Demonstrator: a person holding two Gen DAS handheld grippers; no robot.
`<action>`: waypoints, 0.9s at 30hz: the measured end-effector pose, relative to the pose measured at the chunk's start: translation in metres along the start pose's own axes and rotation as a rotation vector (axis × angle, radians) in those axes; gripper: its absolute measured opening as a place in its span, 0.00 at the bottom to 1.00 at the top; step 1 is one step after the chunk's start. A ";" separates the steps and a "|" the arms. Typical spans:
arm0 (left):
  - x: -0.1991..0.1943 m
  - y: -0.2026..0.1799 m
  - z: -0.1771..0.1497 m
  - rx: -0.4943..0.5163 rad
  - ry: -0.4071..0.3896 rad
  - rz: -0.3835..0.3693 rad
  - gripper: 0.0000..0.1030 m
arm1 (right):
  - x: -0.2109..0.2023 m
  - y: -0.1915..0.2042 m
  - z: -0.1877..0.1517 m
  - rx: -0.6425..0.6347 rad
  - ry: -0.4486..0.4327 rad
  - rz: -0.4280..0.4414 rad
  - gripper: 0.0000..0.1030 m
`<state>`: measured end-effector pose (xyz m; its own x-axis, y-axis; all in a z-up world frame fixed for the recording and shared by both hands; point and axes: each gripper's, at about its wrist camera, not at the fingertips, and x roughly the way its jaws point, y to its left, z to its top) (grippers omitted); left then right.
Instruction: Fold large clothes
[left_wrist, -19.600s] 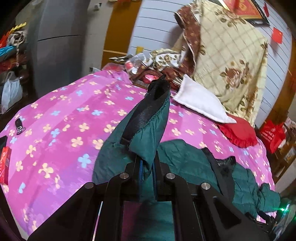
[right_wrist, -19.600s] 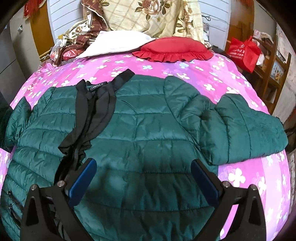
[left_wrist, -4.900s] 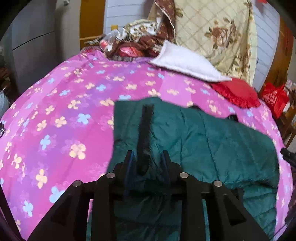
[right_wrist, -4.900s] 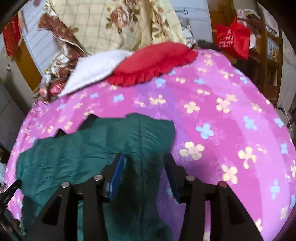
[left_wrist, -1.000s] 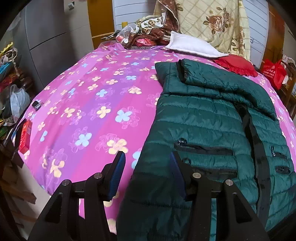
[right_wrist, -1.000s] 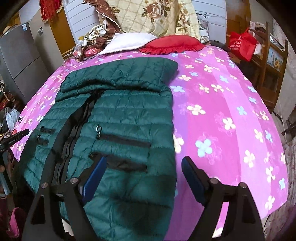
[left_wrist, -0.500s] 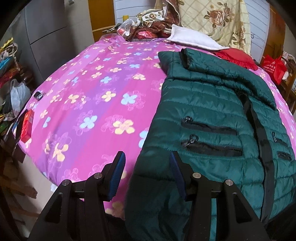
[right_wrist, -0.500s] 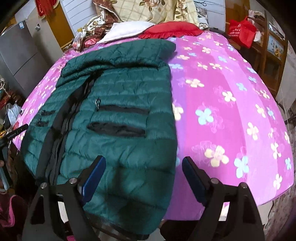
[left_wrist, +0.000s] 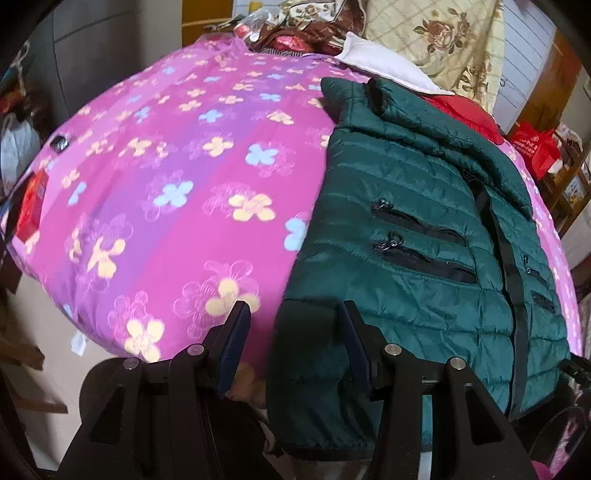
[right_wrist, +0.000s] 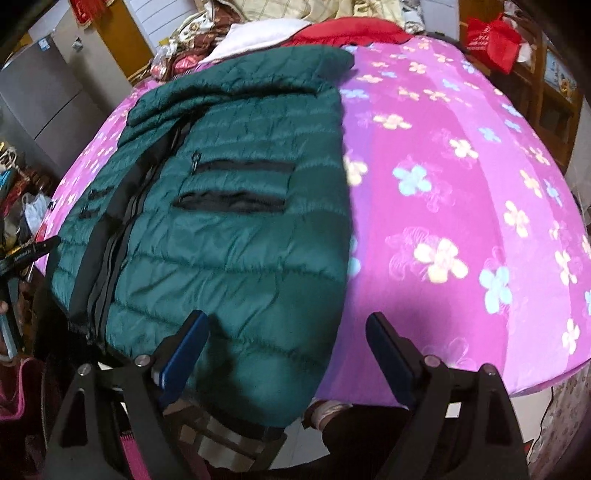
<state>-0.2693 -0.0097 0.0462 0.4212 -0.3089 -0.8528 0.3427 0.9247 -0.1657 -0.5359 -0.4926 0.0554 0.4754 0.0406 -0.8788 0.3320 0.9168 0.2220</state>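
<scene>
Left gripper (left_wrist: 293, 341): jaws wide, holding nothing, straddling the hem corner of the green jacket (left_wrist: 417, 229). Right gripper (right_wrist: 286, 349): jaws wide, holding nothing. Jacket lies flat, hem overhanging the pink floral bedspread (left_wrist: 177, 177). White pillow (left_wrist: 384, 70) at 12 o'clock.

- No legible text in either view.
- Gold print on red bag (left_wrist: 533, 147): too small to read.
- White lettering on black bar (right_wrist: 27, 253): blurred, unreadable.
</scene>
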 end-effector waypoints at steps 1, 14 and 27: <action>0.001 0.004 0.000 -0.014 0.010 -0.017 0.32 | 0.000 0.000 -0.001 -0.003 0.002 0.004 0.87; 0.016 0.009 -0.017 -0.053 0.117 -0.142 0.40 | 0.016 -0.004 -0.001 0.020 0.043 0.098 0.88; 0.019 0.001 -0.019 -0.010 0.101 -0.103 0.43 | 0.028 0.014 0.008 -0.047 0.031 0.151 0.90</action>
<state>-0.2768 -0.0103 0.0208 0.2973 -0.3787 -0.8764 0.3713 0.8916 -0.2593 -0.5114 -0.4823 0.0375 0.4915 0.1906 -0.8498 0.2198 0.9170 0.3328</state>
